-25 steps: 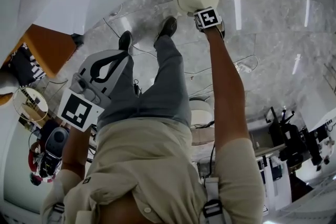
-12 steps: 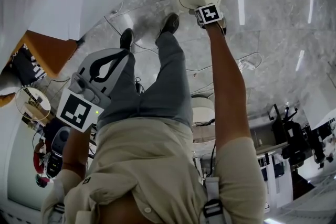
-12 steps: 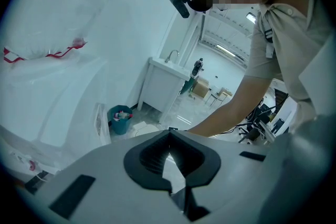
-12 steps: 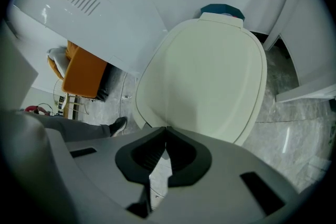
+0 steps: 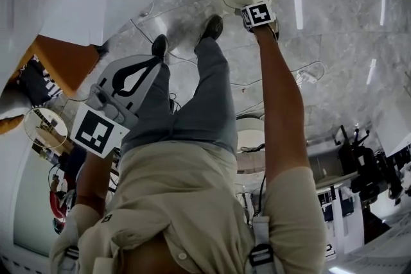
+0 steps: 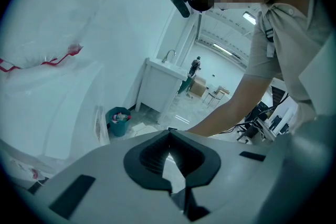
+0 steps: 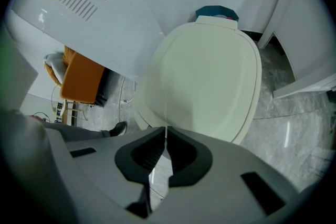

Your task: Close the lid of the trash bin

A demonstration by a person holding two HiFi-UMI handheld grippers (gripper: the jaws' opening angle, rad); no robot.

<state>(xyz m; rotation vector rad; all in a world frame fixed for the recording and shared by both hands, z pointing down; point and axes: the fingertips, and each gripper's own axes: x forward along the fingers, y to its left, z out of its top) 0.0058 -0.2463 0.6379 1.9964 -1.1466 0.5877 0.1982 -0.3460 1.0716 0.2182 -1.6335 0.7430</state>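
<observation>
Lid (image 7: 210, 71) down flat over its bin, on the floor (image 5: 334, 42) just beyond the shoes (image 5: 212, 27): smooth cream plastic, a rounded oblong with a narrow stepped rim and a soft sheen. Right gripper (image 7: 167, 128) at the lid's near edge, matte grey shell, black ribbed pads pressed together to a hairline slit, nothing pinched; contact with the lid impossible to judge. Left gripper (image 6: 169, 131) back beside the hip, well apart from the lid, clenched tip to tip on nothing. Floor of glossy grey veined marble, streaked with bright reflections. Behind the lid, a teal tub (image 7: 217, 11) against white panels.
</observation>
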